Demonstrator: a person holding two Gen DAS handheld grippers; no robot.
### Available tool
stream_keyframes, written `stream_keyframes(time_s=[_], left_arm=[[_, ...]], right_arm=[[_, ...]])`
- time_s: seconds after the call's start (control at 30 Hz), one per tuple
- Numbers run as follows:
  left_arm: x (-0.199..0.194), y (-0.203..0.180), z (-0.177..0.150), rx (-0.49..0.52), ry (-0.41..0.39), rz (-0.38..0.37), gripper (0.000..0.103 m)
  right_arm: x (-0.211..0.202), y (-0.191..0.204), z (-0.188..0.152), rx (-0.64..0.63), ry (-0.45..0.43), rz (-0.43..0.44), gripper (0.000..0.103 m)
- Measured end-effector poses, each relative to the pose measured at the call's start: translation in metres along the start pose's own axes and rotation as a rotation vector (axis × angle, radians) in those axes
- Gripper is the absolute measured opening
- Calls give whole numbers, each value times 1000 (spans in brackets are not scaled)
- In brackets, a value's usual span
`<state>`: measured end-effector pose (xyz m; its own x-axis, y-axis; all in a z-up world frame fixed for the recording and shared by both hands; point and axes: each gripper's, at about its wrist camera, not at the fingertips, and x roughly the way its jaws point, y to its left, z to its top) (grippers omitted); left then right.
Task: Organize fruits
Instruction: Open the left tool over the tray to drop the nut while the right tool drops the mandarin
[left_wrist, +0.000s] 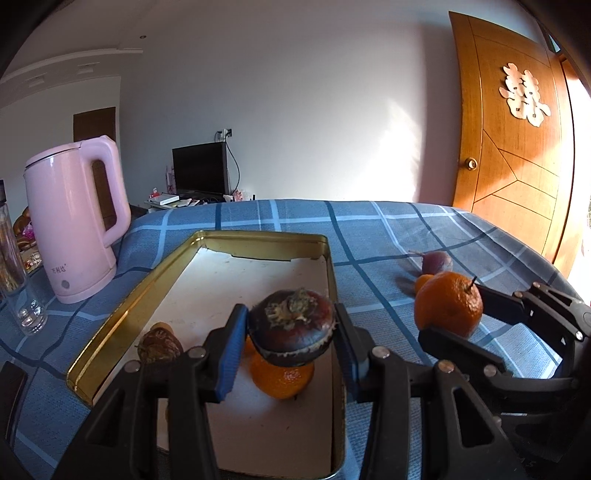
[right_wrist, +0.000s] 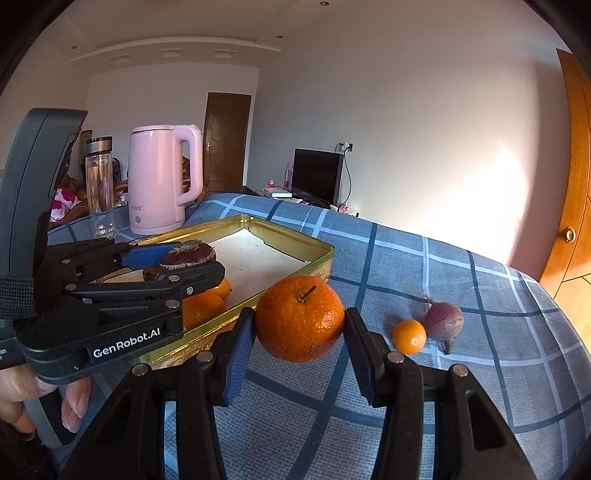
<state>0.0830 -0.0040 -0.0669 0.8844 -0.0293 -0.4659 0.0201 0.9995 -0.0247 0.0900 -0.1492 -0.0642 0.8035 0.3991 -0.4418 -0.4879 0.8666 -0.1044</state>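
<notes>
Your left hand-held gripper (left_wrist: 291, 334) is pinching a dark, flattened fruit (left_wrist: 291, 328) with a dried calyx on top, its blue pads pressed on either side. You hold it over the near end of the gold tin tray (left_wrist: 122, 306), directly above an orange (left_wrist: 280, 380) that already lies on the tray's white liner. Setting it straight down would land it on that orange, so the free liner lies ahead of the gripper and slightly left, toward the tray's far end. A brown, wrinkled fruit (left_wrist: 159, 345) sits near the tray's left wall.

Your right hand-held gripper (right_wrist: 300, 325) is clamped on a large orange (right_wrist: 300, 318), stem up, held above the blue checked bench cloth (right_wrist: 480, 387) just outside the tray's right wall. The tray lies to its left, so that hand must travel left over the rim.

Farther out on the cloth, a small orange (right_wrist: 409, 336) rests touching or just beside a reddish-purple fruit (right_wrist: 443, 321). The right hand is nearer to both.
</notes>
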Motion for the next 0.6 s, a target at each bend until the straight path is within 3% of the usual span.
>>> stream_keyframes(time_s=[0.6], left_arm=[[-2,62,1,-80,31,98,47]], right_arm=[[27,44,15,-12,22,117,50]])
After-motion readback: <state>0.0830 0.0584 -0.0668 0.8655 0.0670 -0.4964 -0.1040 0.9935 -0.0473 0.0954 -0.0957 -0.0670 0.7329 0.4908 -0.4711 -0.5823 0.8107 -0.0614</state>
